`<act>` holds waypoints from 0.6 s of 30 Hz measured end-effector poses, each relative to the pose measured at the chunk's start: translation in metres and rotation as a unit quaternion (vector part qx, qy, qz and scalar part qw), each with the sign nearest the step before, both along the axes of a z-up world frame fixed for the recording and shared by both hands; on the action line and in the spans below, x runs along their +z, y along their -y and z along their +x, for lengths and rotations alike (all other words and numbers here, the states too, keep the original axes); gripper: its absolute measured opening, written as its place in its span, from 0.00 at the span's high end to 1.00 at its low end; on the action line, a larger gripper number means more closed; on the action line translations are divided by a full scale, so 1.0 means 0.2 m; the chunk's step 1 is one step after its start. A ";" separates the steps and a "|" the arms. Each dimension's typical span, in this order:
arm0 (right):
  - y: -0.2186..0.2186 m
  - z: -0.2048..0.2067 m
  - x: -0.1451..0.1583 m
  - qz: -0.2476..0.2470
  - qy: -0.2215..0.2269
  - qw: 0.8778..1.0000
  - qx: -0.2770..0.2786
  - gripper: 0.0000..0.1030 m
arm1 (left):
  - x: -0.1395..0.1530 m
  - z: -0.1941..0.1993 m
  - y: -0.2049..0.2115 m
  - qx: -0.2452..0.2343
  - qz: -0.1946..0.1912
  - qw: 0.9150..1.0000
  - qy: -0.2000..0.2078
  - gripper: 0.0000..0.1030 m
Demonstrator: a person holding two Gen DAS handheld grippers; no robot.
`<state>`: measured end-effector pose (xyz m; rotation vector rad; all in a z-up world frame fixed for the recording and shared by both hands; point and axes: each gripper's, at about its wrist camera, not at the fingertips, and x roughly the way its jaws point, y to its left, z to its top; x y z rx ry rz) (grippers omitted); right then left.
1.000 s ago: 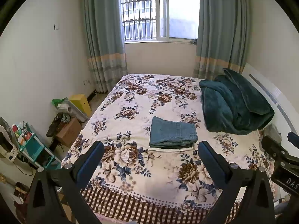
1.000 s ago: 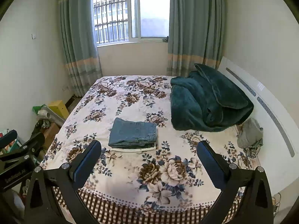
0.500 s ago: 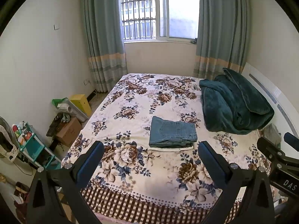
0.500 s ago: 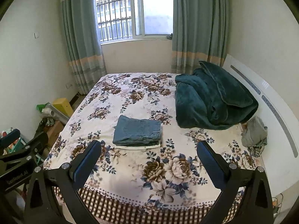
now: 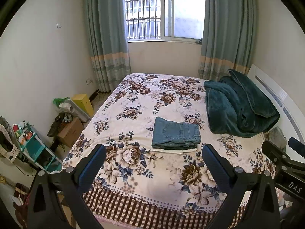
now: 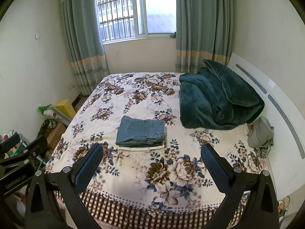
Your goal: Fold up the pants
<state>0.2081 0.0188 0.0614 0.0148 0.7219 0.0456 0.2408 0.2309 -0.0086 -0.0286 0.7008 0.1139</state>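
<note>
Denim pants (image 5: 176, 133) sit folded into a flat rectangular stack mid-bed on the floral bedspread (image 5: 133, 103), back pocket up. Left gripper (image 5: 153, 161) and right gripper (image 6: 152, 160) both gape wide, empty, near the checkered hem. Plush teal blanket (image 6: 215, 97) is bunched against the headboard.

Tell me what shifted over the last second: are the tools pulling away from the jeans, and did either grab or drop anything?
Only the right tool visibly moved: its view swung and rose, so the folded jeans sit further right and higher in its picture. The left tool barely shifted. Nothing was taken hold of or let go. Both tools stayed wide open and empty, back over the foot of the bed. The jeans and teal blanket did not move.
</note>
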 end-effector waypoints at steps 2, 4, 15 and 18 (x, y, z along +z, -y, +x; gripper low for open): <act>-0.01 -0.01 -0.02 0.000 0.001 1.000 0.001 0.00 | 0.00 0.00 0.00 -0.001 0.000 1.000 -0.001 0.00; -0.01 -0.02 -0.02 0.000 0.001 1.000 -0.001 0.00 | 0.00 0.00 0.00 -0.001 0.000 1.000 -0.001 0.00; -0.02 -0.02 -0.03 0.003 0.001 1.000 -0.002 0.00 | 0.01 -0.01 -0.01 0.000 0.000 1.000 0.001 0.00; -0.03 -0.03 -0.04 0.004 0.001 1.000 -0.004 0.00 | 0.02 -0.03 -0.02 0.002 0.002 1.000 0.000 0.00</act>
